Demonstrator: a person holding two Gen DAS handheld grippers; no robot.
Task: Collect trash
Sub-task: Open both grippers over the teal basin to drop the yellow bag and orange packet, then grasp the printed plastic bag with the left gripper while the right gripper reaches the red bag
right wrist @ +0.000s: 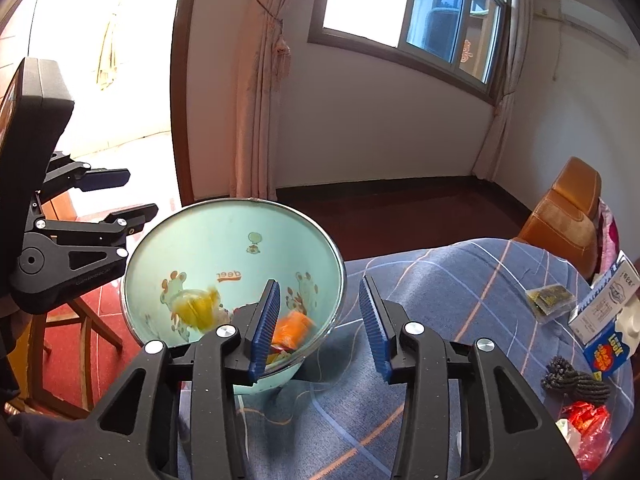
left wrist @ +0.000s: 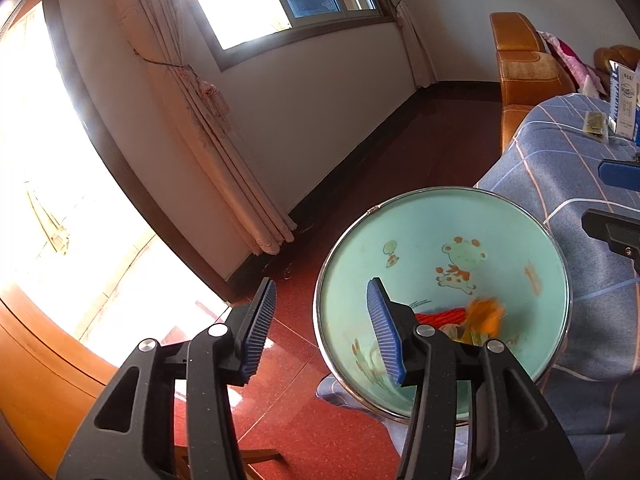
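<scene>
One bowl (right wrist: 234,240), pale green, printed with cartoon deer. Inside it, two wrappers that can be told apart: one yellow wrapper (right wrist: 196,308), one orange wrapper (right wrist: 294,330); other scraps beneath are too hidden to count. On the one checked cloth (right wrist: 440,280): one dark packet (right wrist: 550,300), one white carton (right wrist: 604,304), one blue box (right wrist: 608,354), one knitted bundle (right wrist: 574,380), one red wrapper (right wrist: 588,420). Two grippers: left gripper (left wrist: 320,332), right gripper (right wrist: 318,328). One window (right wrist: 412,12). One orange sofa (right wrist: 568,216).
</scene>
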